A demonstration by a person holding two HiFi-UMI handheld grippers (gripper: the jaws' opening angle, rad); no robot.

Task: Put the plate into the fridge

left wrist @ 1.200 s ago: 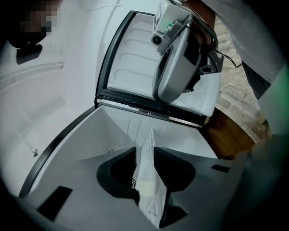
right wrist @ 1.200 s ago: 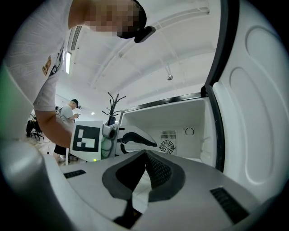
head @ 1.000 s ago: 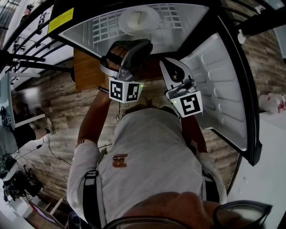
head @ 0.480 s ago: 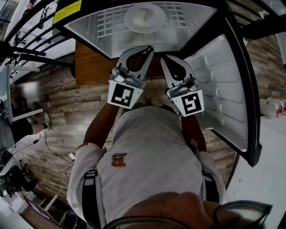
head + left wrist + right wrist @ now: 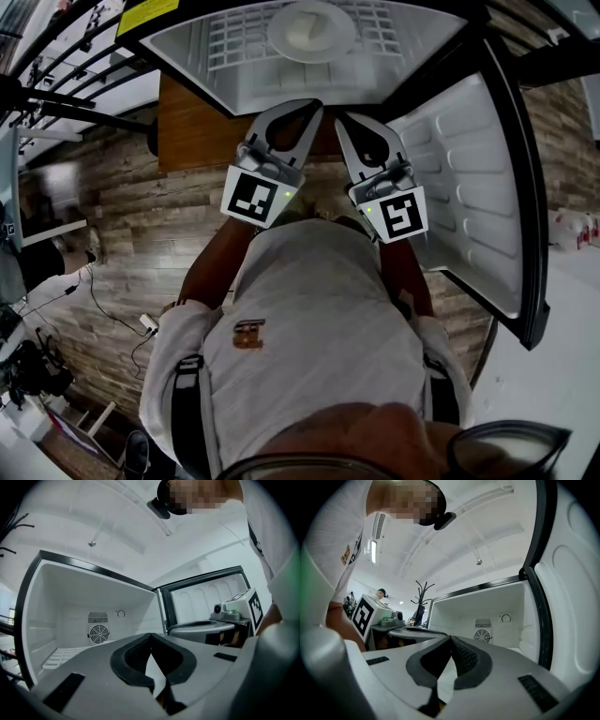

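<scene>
Plate: your plate (image 5: pixel 311 30) lies on the wire shelf (image 5: pixel 230 47) inside the fridge (image 5: pixel 183 52), at the top centre of the head view. Neither pair of tongs touches it, so the placing itself looks done.
Left tongs: your left tongs (image 5: pixel 307 107) are clenched on nothing, and the jaws have just been closing. The tips sit just below the fridge opening, in the upper middle of the frame.
Right tongs: your right tongs (image 5: pixel 343 120) are clenched too, and empty. They sit just beside the left pair and near the inner face of the door (image 5: pixel 469 169).
Door: it stands wide open down the right side of the frame, so closing it is probably what remains.
Risk, slipping: with the tongs pressed together you can only push the door, and its moulded inner face looks smooth. A tip could skid off and swing into the opening towards the plate.
Risk, slamming: a hard shove could jolt the wire shelf, and the plate may slide or rattle on the bars.
Risk, pinching: the left tongs point at the opening, so draw them back before the door swings or it may catch them.
Risk, footing: a cable (image 5: pixel 112 328) trails over the floor (image 5: pixel 122 234) at the lower left, so mind it if you step back.
</scene>
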